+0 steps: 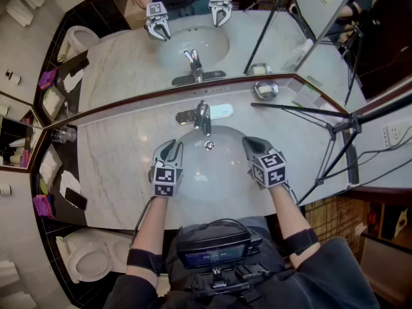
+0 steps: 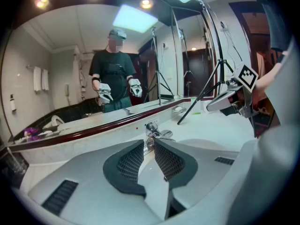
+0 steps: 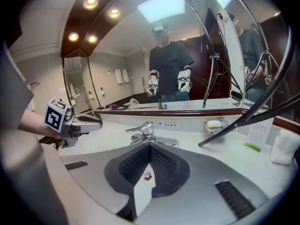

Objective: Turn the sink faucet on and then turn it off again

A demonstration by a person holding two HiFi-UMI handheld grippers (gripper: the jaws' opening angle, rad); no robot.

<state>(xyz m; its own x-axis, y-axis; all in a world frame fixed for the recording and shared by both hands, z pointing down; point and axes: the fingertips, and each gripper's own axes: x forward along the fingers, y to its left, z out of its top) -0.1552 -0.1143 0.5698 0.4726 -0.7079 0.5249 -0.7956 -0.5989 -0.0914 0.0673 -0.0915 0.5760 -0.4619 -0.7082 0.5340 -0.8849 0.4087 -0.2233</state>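
The chrome faucet stands at the back of the white sink basin, its lever lying level and pointing at me. No water stream shows. My left gripper hovers over the basin's front left, aimed at the faucet. Its fingertips stand a narrow gap apart with nothing between them. My right gripper hovers over the front right, short of the faucet, its tips closed together on nothing. Neither gripper touches the faucet.
A soap dish with a bar sits right of the faucet by the mirror. Black tripod legs cross the counter's right side. A glass stands at the far left. A toilet is at the lower left.
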